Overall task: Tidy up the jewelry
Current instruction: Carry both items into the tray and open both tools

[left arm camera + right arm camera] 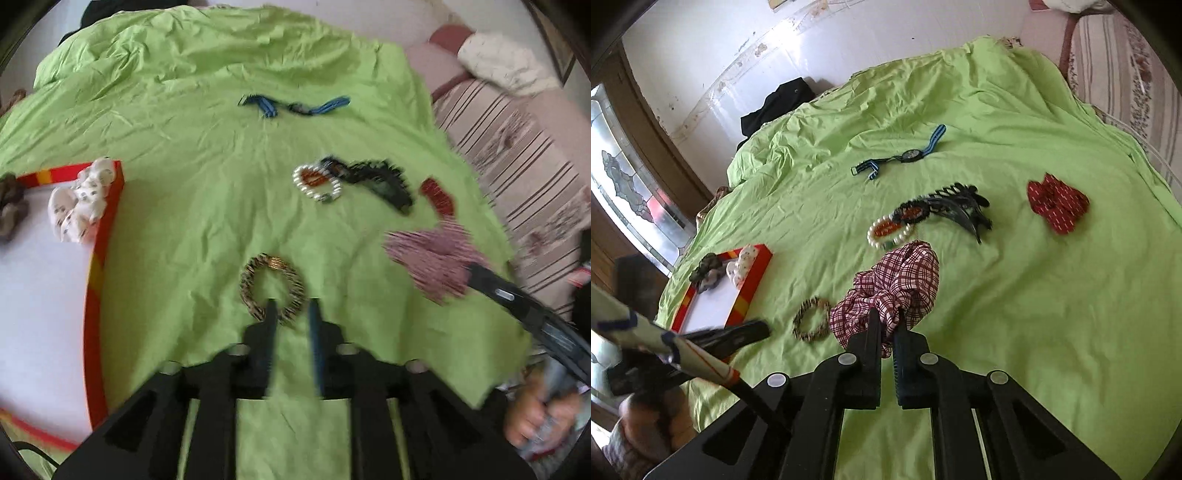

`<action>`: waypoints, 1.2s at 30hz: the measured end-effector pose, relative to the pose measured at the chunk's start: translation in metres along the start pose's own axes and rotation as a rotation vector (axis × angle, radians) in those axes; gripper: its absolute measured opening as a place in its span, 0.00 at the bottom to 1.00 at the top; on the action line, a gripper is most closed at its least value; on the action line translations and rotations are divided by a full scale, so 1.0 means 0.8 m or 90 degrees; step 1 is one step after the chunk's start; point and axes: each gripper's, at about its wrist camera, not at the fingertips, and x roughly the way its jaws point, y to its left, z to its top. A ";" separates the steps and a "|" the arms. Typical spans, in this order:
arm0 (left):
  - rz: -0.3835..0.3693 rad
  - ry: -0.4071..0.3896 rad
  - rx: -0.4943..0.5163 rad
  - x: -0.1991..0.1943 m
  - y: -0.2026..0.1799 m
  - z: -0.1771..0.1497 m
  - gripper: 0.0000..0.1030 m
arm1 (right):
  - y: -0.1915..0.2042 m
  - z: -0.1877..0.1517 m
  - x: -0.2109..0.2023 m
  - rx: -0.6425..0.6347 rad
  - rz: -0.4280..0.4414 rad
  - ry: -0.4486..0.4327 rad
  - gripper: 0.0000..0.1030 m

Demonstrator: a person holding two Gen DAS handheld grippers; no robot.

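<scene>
Right gripper (888, 317) clamped on a plaid scrunchie (897, 284), fingers pressed together with a fold of the maroon-and-white cloth pinched between the tips; most of the fabric bunched above and ahead of them, raised off the green sheet (1034, 314). Left gripper (291, 314) slightly parted, with nothing seen between the fingers (though the frame is blurred), tips over the near edge of a zebra-striped bracelet (272, 290), contact not discernible.

Outward from there: pearl bracelet (890, 230) and black hair claw (960, 206) lying touching each other past the scrunchie, a blue-strapped watch (905, 155) farther back, a red dotted scrunchie (1057, 203) well apart to the right. To the left, a red-rimmed tray (750, 291) with a white scrunchie (79, 203) against its far corner and a dark one (707, 267) beside it.

Step in hand, by judgement: carrying the plaid scrunchie toward the tray, where the other scrunchies are gathered. Next move calls for a sweep leftward over the striped bracelet without snagging it, clearance over the tray rim, then release onto the white floor beside the others.

Long axis of the held scrunchie running away from the fingers, up and slightly right in the right wrist view, its loose end pointing toward the pearl bracelet. Soft and floppy, so likely to droop and shift on the way.
</scene>
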 end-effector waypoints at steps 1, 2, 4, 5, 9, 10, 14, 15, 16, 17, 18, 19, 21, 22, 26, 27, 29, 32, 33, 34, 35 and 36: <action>0.021 0.001 0.008 0.011 0.000 0.002 0.35 | -0.002 -0.005 -0.001 0.001 -0.002 0.002 0.06; 0.041 0.003 0.015 0.024 0.000 0.006 0.40 | -0.004 -0.009 -0.004 0.000 -0.002 0.004 0.06; 0.075 0.014 0.016 0.048 0.002 0.011 0.41 | -0.007 -0.017 -0.006 -0.005 -0.007 0.008 0.06; 0.077 0.024 0.017 0.057 0.004 0.013 0.41 | -0.008 -0.020 -0.005 -0.011 -0.010 0.010 0.06; 0.099 0.046 0.042 0.083 -0.003 0.006 0.23 | -0.009 -0.024 -0.002 -0.024 -0.015 0.013 0.06; 0.100 0.045 0.043 0.083 -0.004 0.004 0.09 | -0.009 -0.024 -0.001 -0.024 -0.014 0.013 0.06; 0.071 0.042 0.019 0.065 -0.002 0.003 0.05 | -0.004 -0.024 0.005 -0.026 -0.010 0.018 0.06; 0.061 0.037 0.013 0.056 -0.003 0.001 0.05 | -0.001 -0.024 0.005 -0.029 -0.010 0.018 0.06; 0.051 0.032 0.007 0.046 -0.004 0.000 0.05 | 0.002 -0.024 0.005 -0.034 -0.009 0.017 0.06; 0.039 0.026 0.000 0.034 -0.004 -0.002 0.05 | 0.008 -0.023 0.003 -0.041 -0.009 0.015 0.06; 0.022 0.015 -0.010 0.015 -0.002 -0.003 0.05 | 0.013 -0.022 0.001 -0.046 -0.009 0.013 0.06; 0.007 0.003 -0.016 -0.003 0.001 -0.004 0.05 | 0.018 -0.021 -0.001 -0.049 -0.006 0.012 0.06; -0.015 -0.027 -0.027 -0.045 0.009 -0.005 0.05 | 0.031 -0.016 -0.004 -0.057 0.001 0.007 0.06; -0.022 -0.041 -0.032 -0.064 0.015 -0.005 0.05 | 0.038 -0.014 -0.006 -0.062 0.005 0.005 0.06; -0.018 -0.095 -0.057 -0.140 0.057 -0.001 0.05 | 0.081 -0.004 -0.004 -0.093 0.029 0.004 0.06; -0.006 -0.103 -0.064 -0.157 0.076 0.000 0.05 | 0.096 -0.001 -0.002 -0.104 0.038 0.006 0.06; 0.030 -0.110 -0.075 -0.173 0.105 0.002 0.05 | 0.125 0.002 0.005 -0.127 0.054 0.012 0.06; 0.082 -0.095 -0.111 -0.178 0.170 0.000 0.05 | 0.175 0.006 0.021 -0.167 0.075 0.022 0.06; 0.087 -0.090 -0.127 -0.176 0.186 -0.002 0.05 | 0.192 0.007 0.029 -0.179 0.083 0.029 0.06; 0.094 -0.085 -0.143 -0.173 0.205 -0.005 0.05 | 0.205 0.008 0.037 -0.186 0.091 0.036 0.06; 0.105 -0.080 -0.155 -0.171 0.224 -0.008 0.05 | 0.223 0.008 0.050 -0.193 0.100 0.047 0.06; 0.123 -0.076 -0.170 -0.165 0.246 -0.011 0.05 | 0.237 0.009 0.061 -0.196 0.107 0.057 0.06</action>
